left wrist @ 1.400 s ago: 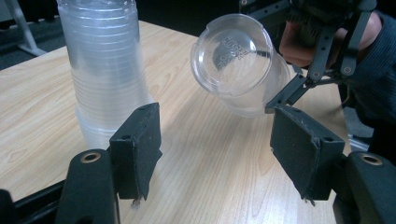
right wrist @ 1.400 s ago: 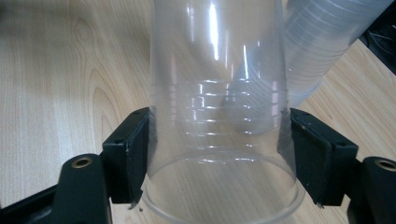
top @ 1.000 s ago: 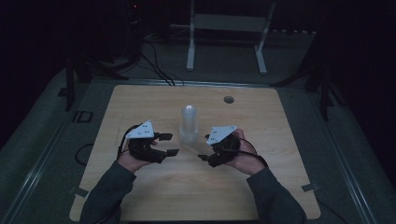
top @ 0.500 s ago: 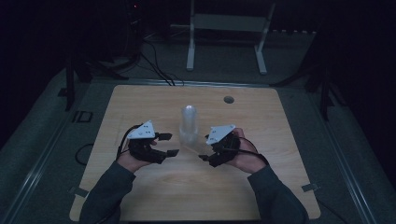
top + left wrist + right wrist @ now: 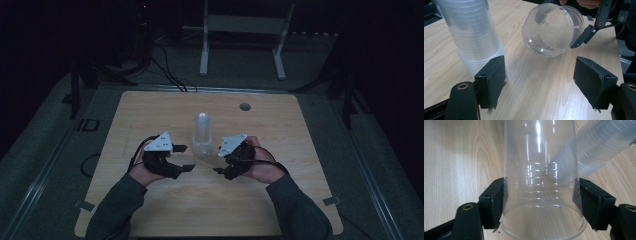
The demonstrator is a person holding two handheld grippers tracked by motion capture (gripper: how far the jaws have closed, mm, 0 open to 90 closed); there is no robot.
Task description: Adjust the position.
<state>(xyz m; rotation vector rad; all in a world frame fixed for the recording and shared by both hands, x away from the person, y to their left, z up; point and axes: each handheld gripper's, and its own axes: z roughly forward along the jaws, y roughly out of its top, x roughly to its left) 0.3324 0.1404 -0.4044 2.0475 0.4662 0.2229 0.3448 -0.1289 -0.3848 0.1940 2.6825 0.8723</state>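
Clamped in the right gripper (image 5: 540,195), pads pressed on opposite walls just behind the open rim: a single cup (image 5: 540,177), carried on its side above the table (image 5: 280,200), base turned toward the left gripper (image 5: 184,157). Close beside the stack of cups (image 5: 202,135), which stands mouth-down near the middle of the table between the two hands. Left gripper's jaws wide apart, just been opening, nothing between them, only bare wood. Very light by the look of it, thin-walled and springy, likely to dent or go oval under a hard squeeze, and slick enough to slip out of a lazy one. Best taken where the wall is stiffest: at the rolled rim, or at the ribbed band a little way up, with gentle pressure across the full width. For a second hold from the left side, better to close near the base (image 5: 549,30), small and firm. Clear plastic throughout, slightly tapered, round bottom with faint moulded lettering and small notches at its edge, a few horizontal ridges catching the light. Possibly more than one cup nested in the grip, hard to rule out through such transparent walls. Stack same material, many rims crowded near its foot.
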